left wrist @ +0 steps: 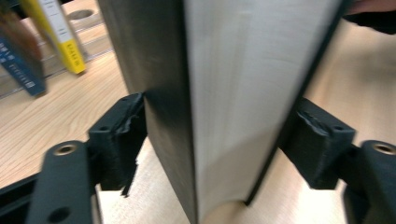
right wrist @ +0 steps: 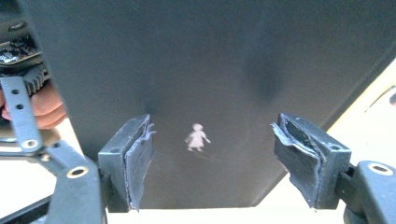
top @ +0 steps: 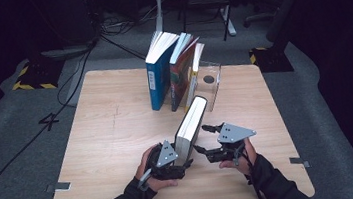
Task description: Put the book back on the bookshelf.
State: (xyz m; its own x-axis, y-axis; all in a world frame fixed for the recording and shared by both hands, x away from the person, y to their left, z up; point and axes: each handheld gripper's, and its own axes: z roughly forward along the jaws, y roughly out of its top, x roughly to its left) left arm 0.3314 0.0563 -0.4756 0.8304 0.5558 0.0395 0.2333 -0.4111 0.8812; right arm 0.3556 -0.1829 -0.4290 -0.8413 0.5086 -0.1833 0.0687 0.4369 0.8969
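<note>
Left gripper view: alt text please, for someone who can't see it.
A thick black-covered book stands on edge on the wooden table, between the left claw's two black jaws, page edges facing the camera. Whether the pads press it is unclear. A yellow-spined book leans behind, upper left.

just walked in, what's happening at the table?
A person is standing a black book upright on the wooden table, near three books leaning in a clear holder. The left claw straddles its near end, cover to cover; whether it grips is unclear. The right claw faces the cover, open.
</note>
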